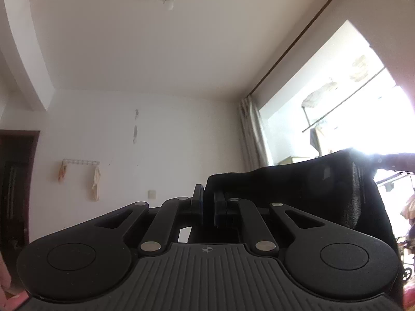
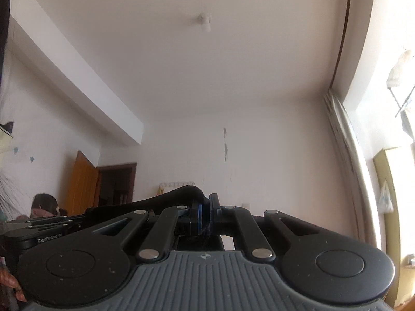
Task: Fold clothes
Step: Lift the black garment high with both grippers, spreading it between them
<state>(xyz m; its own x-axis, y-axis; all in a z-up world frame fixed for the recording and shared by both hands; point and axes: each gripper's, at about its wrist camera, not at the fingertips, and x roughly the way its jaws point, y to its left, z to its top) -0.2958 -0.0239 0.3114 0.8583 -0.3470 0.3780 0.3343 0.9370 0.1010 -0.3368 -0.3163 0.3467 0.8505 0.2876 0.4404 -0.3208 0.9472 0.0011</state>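
Observation:
A black garment (image 1: 311, 189) hangs from my left gripper (image 1: 208, 203), which is shut on its edge and tilted up toward the wall. The cloth spreads right and down and hides the lower right of that view. In the right wrist view, my right gripper (image 2: 206, 213) is also tilted up and shut on a black fold (image 2: 155, 200). That fold stretches left toward the left gripper's housing (image 2: 39, 233). The rest of the garment hangs below both views. A hand (image 2: 10, 282) shows at the bottom left edge.
Both cameras face a white wall (image 1: 168, 129) and the ceiling with a lamp (image 1: 168, 0). A bright window (image 1: 337, 108) with a curtain (image 1: 253, 134) is at the right. A person (image 2: 44, 204) sits low at the left near an orange door (image 2: 81, 184).

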